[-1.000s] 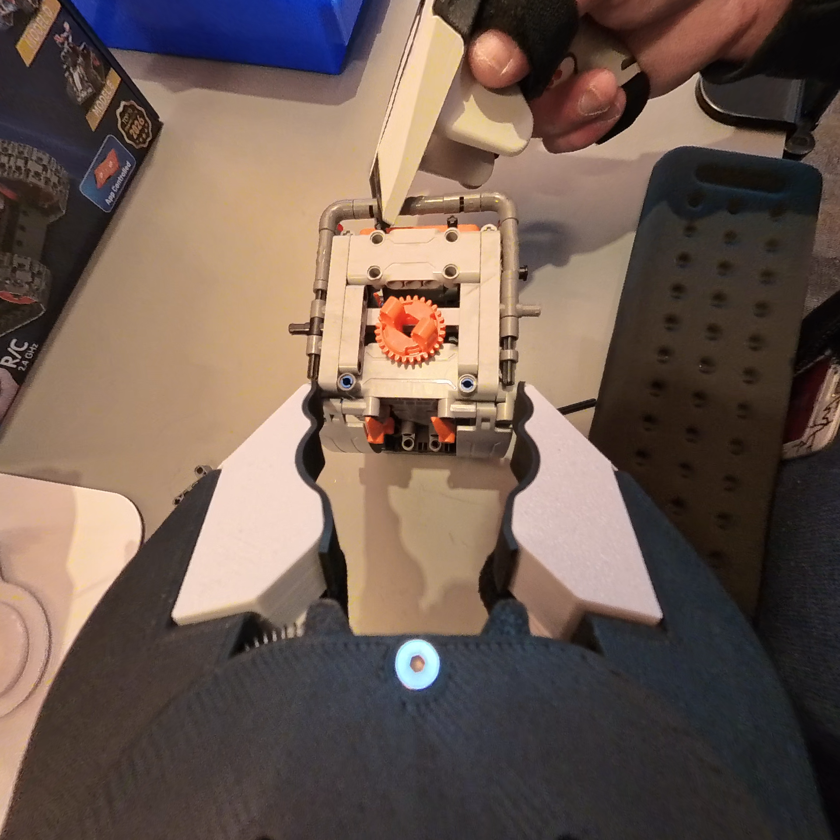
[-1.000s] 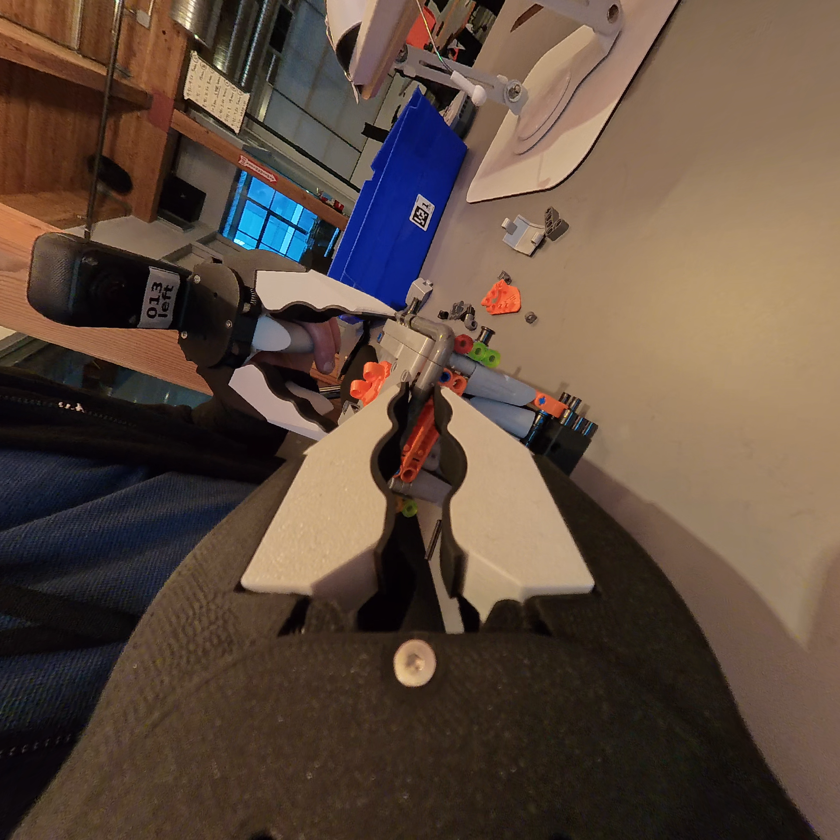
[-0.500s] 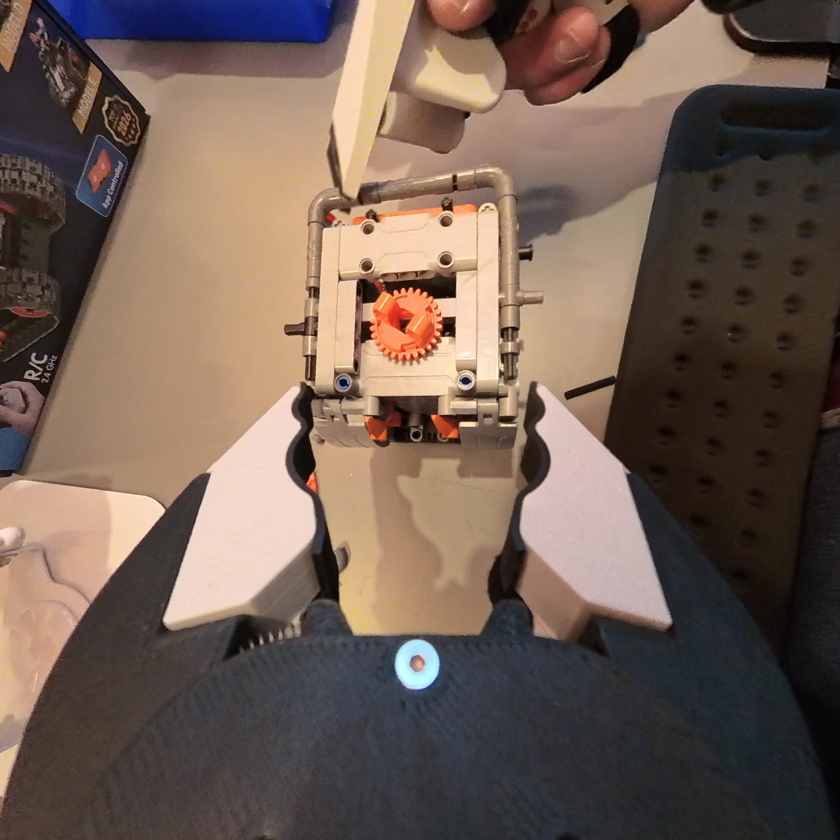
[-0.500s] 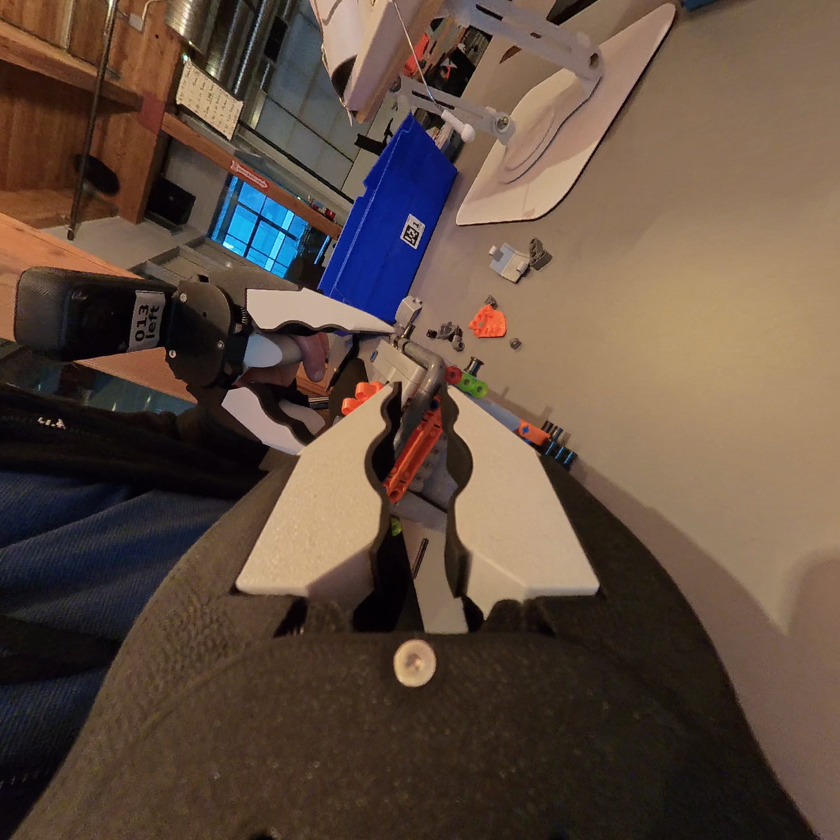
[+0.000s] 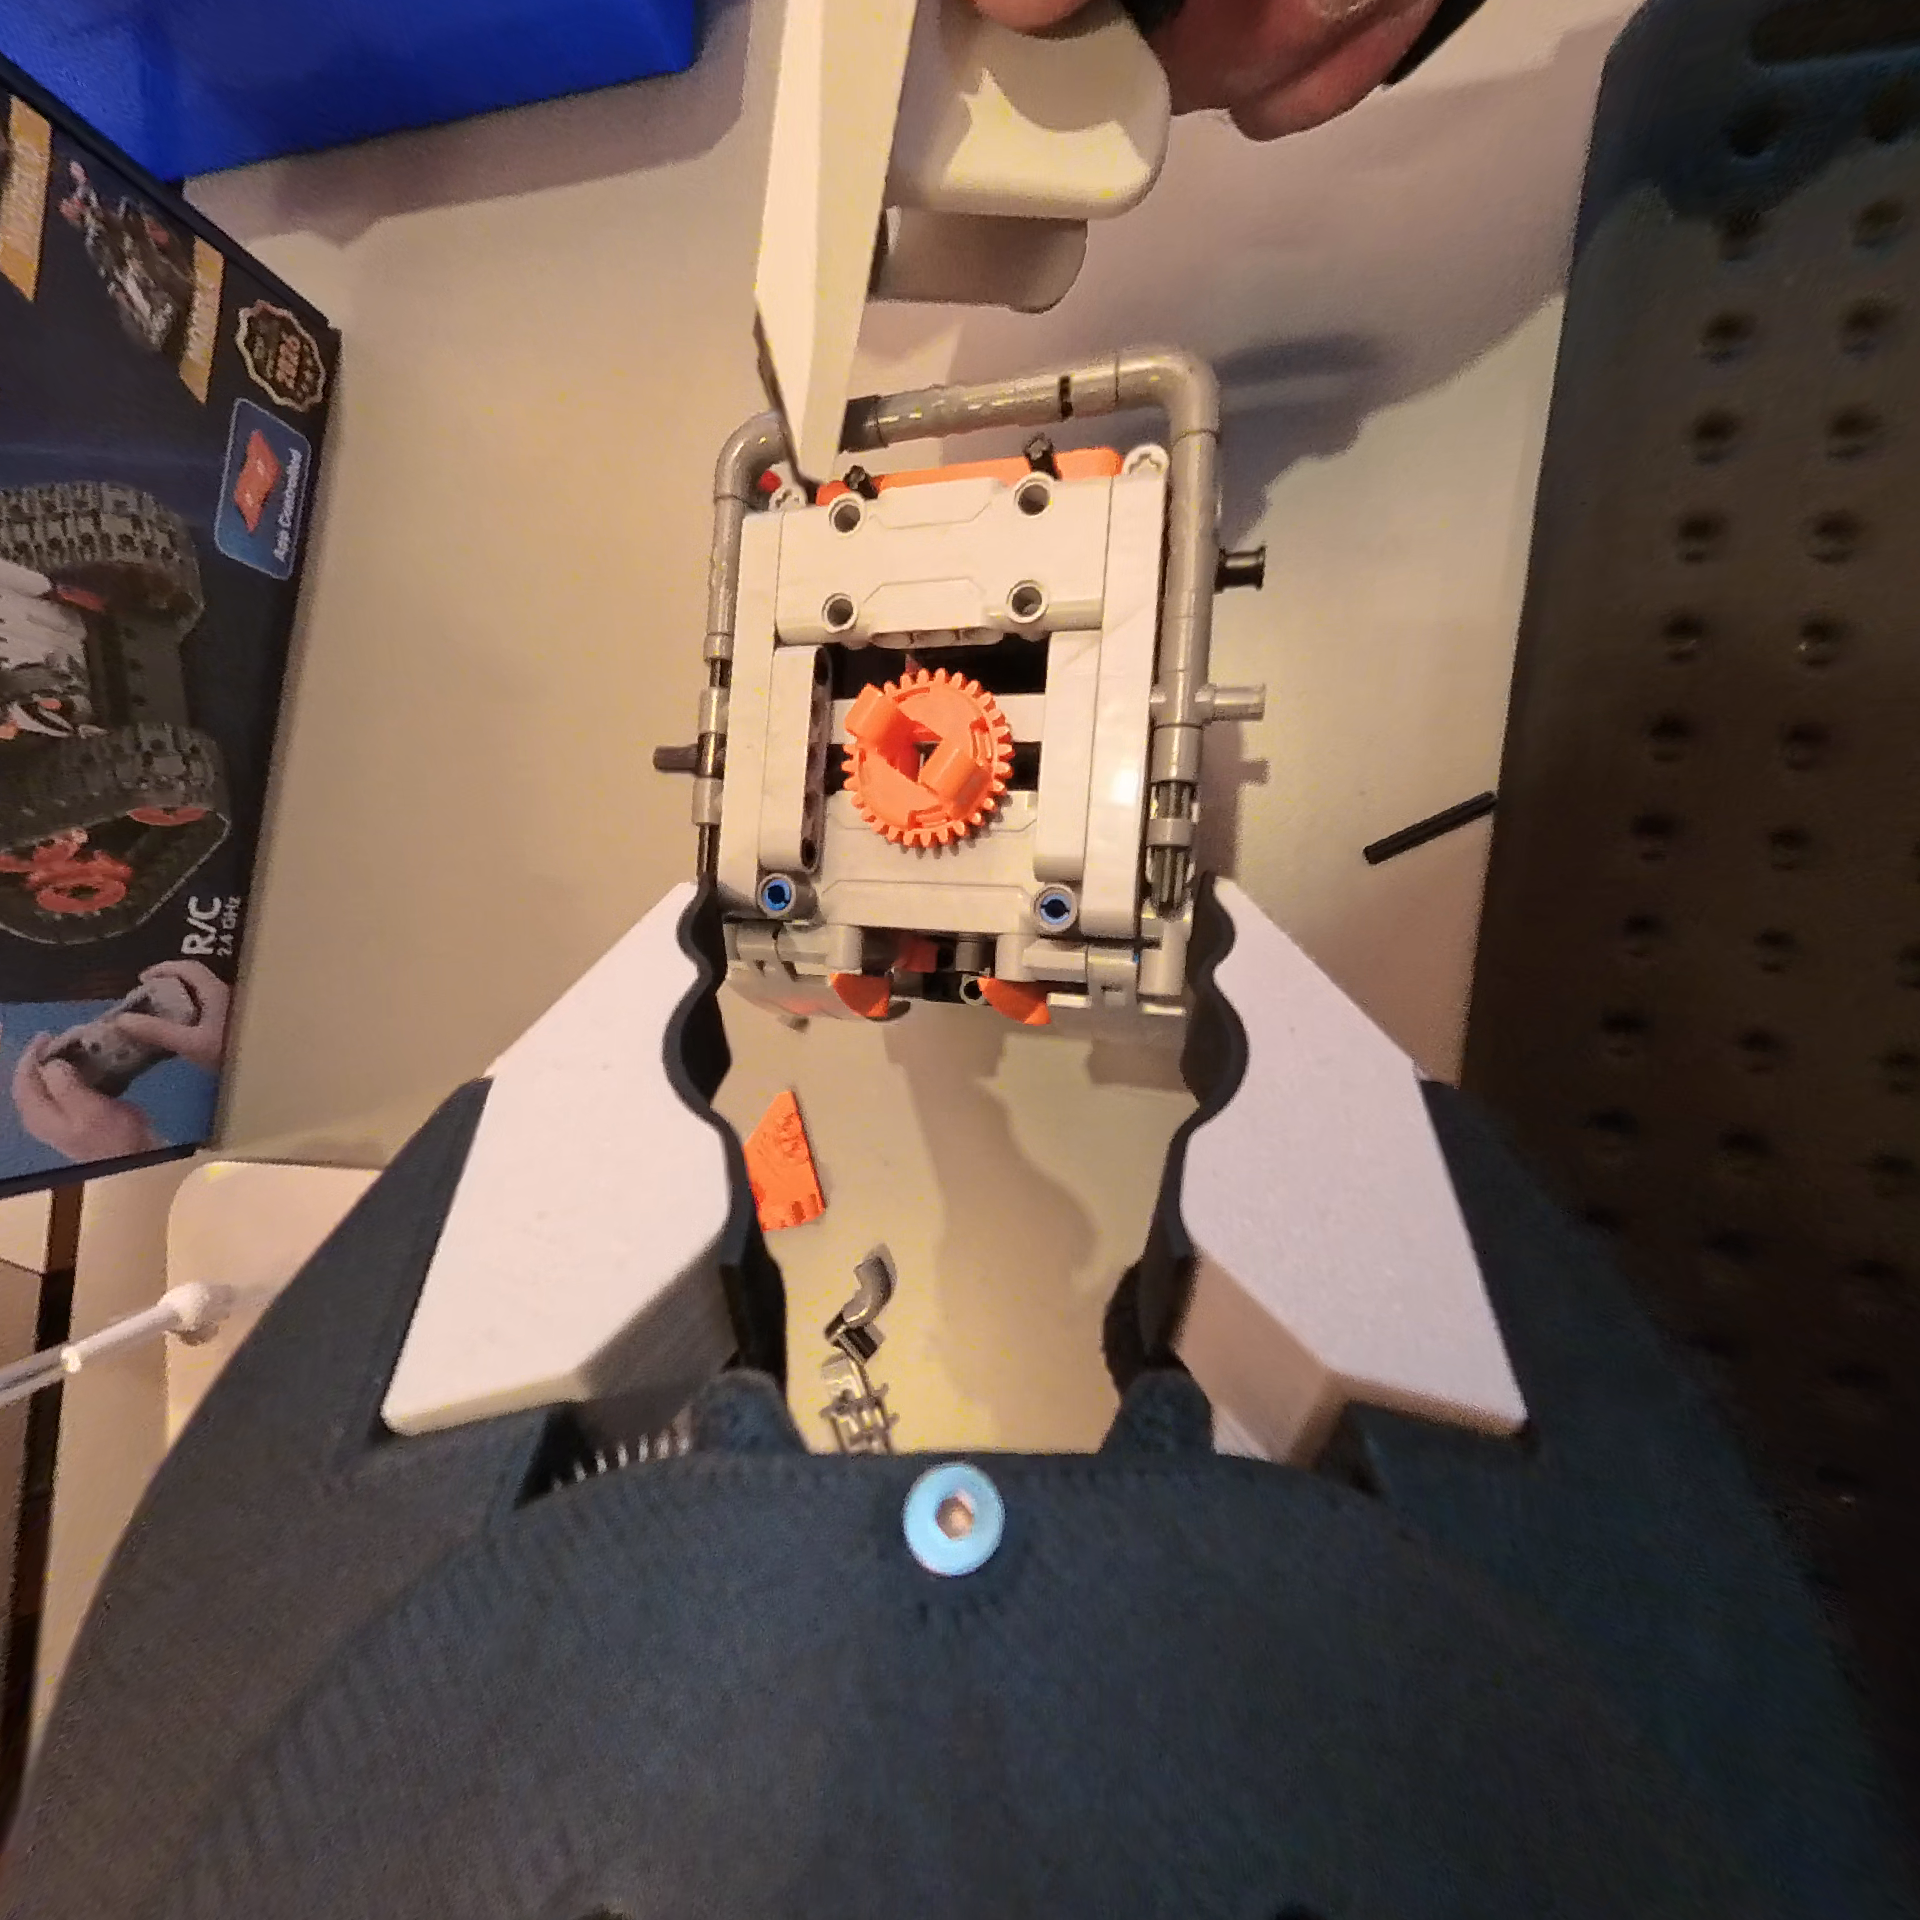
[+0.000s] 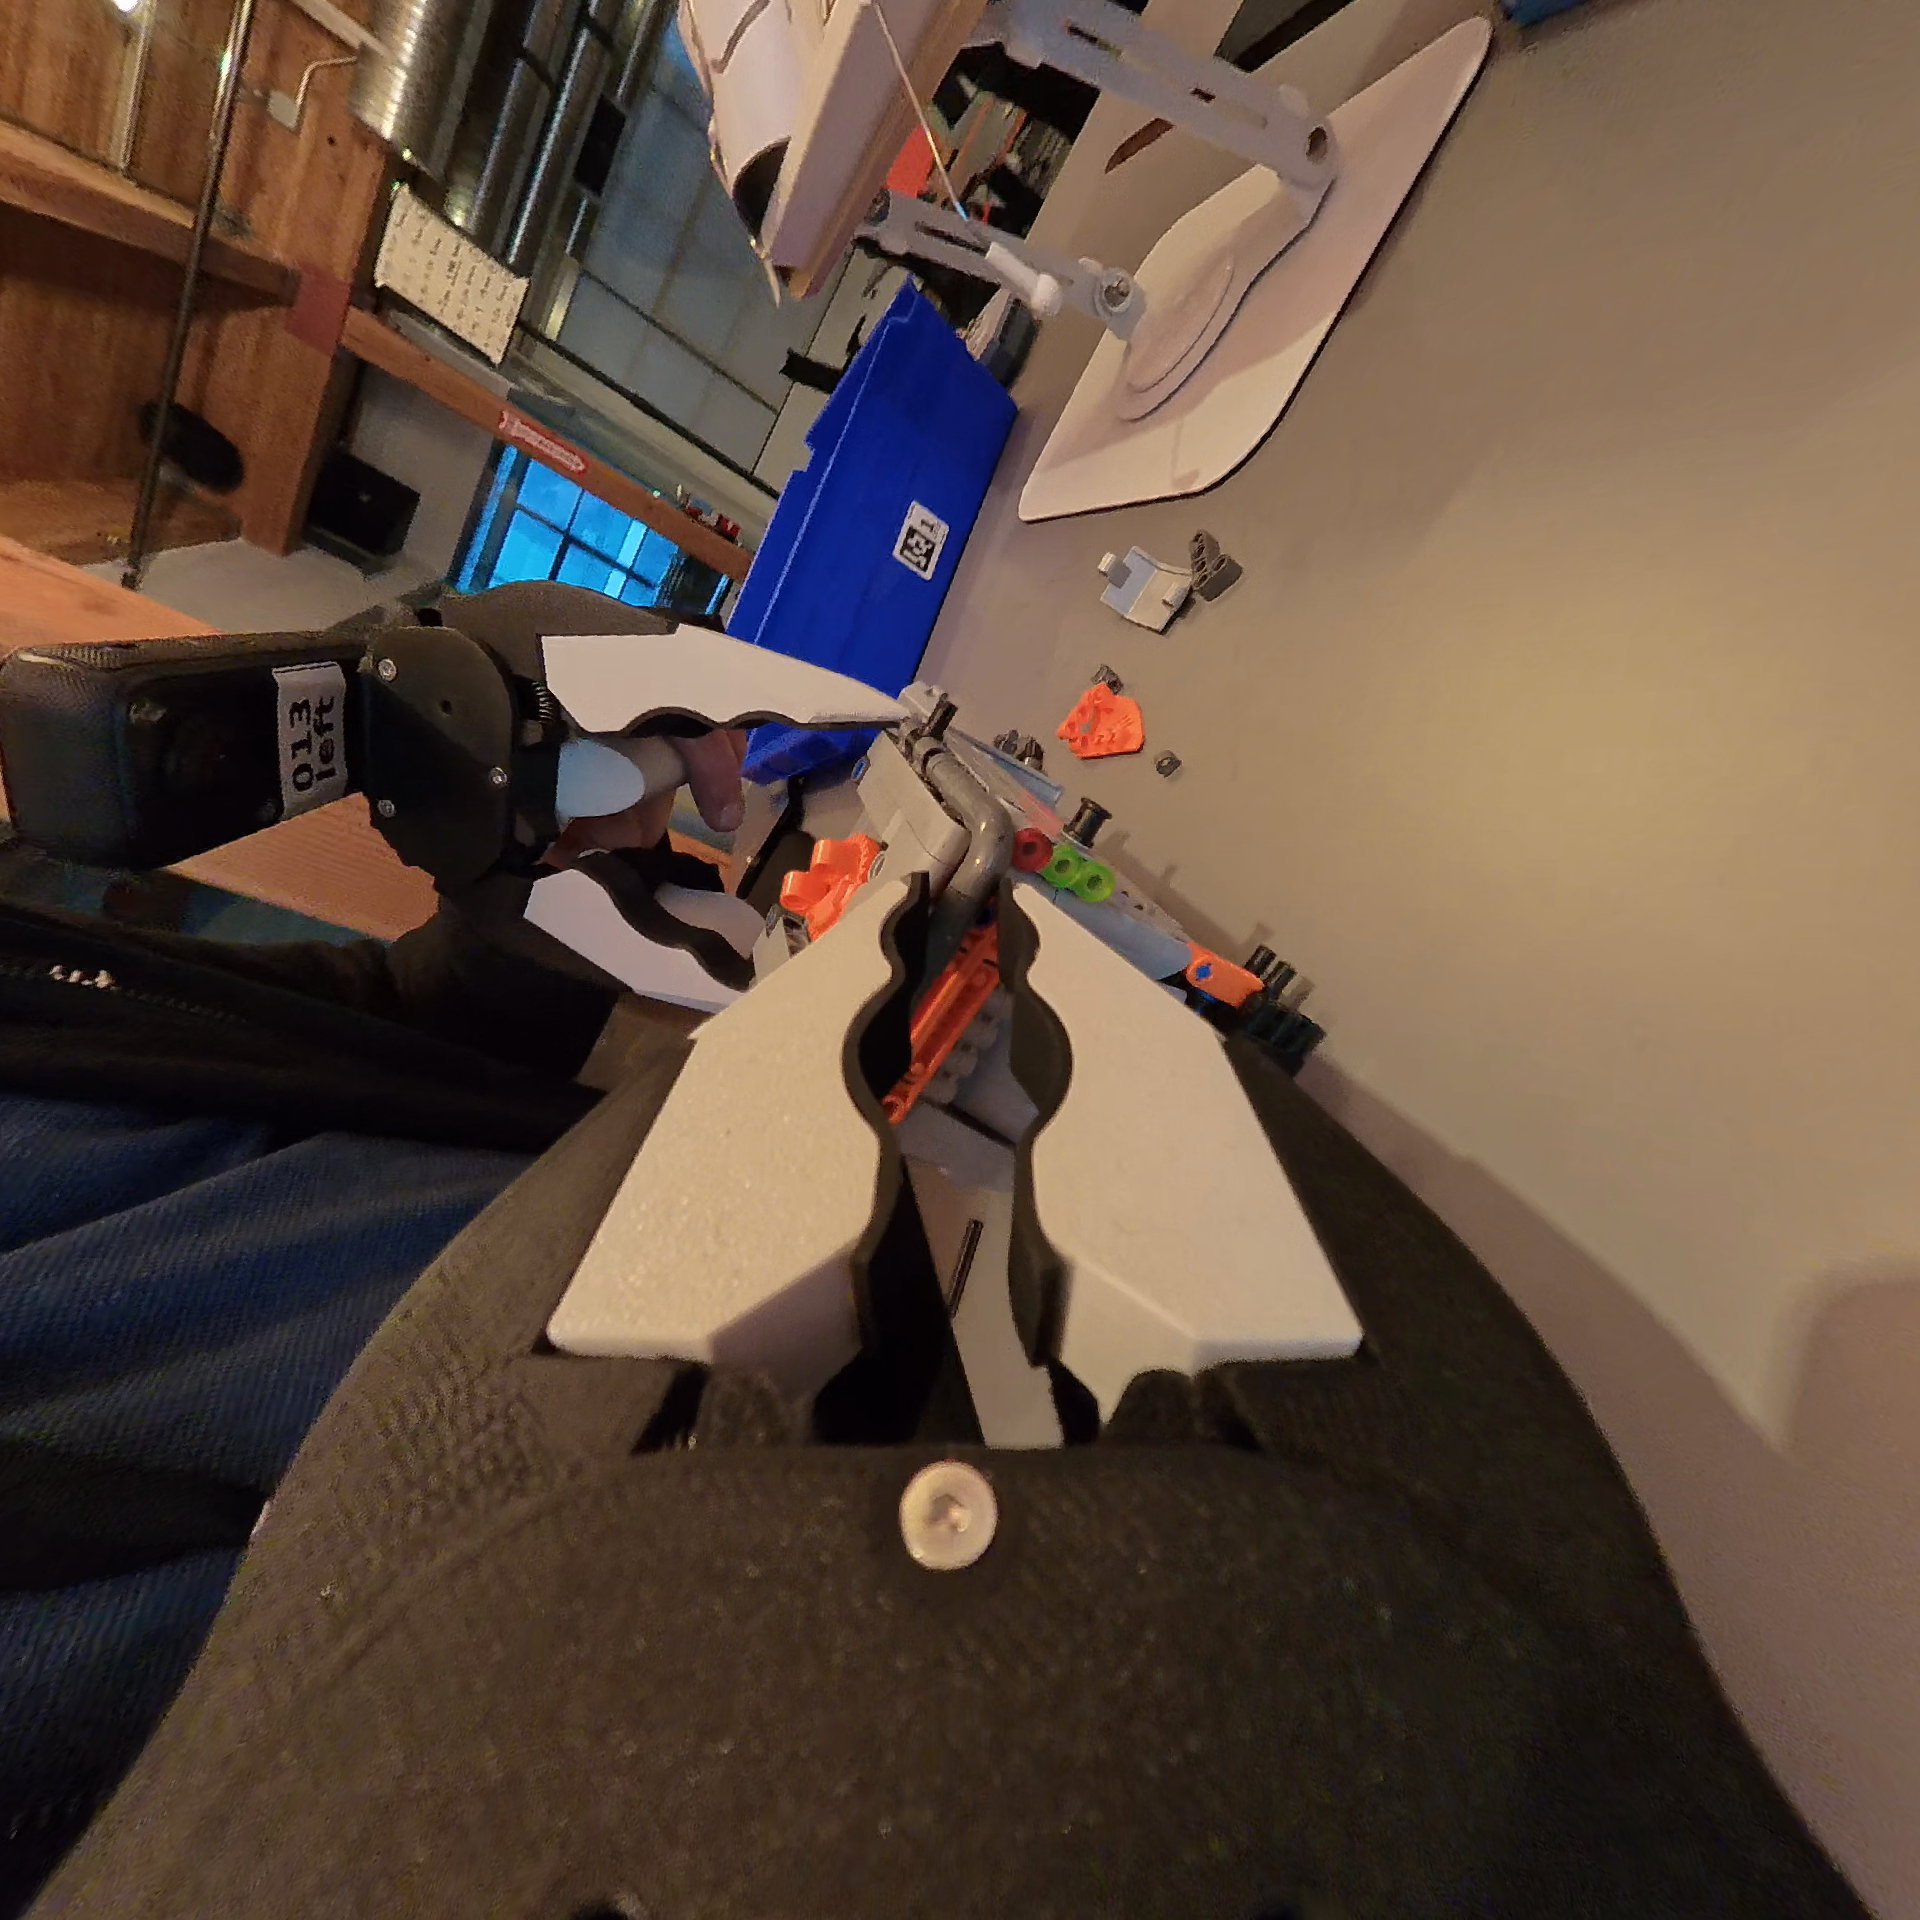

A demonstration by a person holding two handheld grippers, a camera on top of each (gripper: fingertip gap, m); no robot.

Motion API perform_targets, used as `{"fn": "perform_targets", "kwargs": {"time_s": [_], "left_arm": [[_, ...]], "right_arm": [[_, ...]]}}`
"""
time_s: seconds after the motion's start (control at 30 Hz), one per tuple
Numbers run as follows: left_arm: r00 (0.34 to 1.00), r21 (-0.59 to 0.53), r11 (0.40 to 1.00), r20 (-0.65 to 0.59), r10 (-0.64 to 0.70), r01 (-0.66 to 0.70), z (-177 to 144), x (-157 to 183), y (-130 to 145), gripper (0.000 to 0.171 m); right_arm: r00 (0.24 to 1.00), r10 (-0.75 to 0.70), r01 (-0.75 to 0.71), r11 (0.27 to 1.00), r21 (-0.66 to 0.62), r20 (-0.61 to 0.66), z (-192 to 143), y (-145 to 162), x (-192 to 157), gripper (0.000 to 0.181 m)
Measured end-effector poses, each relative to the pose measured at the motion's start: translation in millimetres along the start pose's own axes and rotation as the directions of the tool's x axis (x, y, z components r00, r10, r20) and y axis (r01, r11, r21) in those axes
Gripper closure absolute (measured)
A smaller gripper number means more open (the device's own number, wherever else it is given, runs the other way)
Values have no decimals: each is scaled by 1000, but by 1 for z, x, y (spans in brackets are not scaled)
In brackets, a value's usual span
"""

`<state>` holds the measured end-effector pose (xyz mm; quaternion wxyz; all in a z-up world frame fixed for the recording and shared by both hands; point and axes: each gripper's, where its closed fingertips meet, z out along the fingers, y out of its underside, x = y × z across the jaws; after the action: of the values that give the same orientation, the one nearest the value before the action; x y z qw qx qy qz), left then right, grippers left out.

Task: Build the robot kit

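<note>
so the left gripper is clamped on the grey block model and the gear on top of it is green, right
Not quite: the gear is orange, not green, as the left wrist view shows. The rest holds: the left gripper grips the grey block model at its near end.

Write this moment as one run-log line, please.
left hand-held gripper: shut on grey brick assembly | right hand-held gripper: shut on its grey pipe | orange gear on top

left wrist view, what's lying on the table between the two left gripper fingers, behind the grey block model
In the left wrist view, an orange flat piece and a small grey connector lie on the table there.
</note>
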<state>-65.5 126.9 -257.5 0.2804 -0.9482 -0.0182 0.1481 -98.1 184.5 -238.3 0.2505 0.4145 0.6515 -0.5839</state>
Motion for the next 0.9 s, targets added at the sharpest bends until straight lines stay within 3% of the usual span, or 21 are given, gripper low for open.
{"fn": "perform_targets", "kwargs": {"time_s": [0.2,0.33,0.43,0.6,0.67,0.73,0.9], "left_arm": [[999,-39,999,38,3,-2,-5,-18,15,75],[989,-19,991,72,-129,131,-18,-24,33,81],[983,-3,984,45,-177,178,-15,-11,37,85],[983,-32,983,53,-178,180,2,-9,38,95],[984,-19,985,58,-171,173,3,-13,36,101],[986,-26,986,45,-162,164,4,-14,37,96],[988,-40,988,48,-150,151,-1,-24,48,110]], "right_arm": [[998,7,-2,994,105,-55,-3,5,-4,171],[999,-14,18,995,97,-37,-3,14,-13,165],[998,-55,61,987,149,-41,-12,-4,-6,147],[986,-157,153,985,82,48,-2,-15,-10,128],[979,-191,189,981,38,69,5,-11,-14,127],[976,-207,206,978,26,67,7,-9,-16,133],[981,-188,188,982,-7,54,0,8,-18,145]]}}
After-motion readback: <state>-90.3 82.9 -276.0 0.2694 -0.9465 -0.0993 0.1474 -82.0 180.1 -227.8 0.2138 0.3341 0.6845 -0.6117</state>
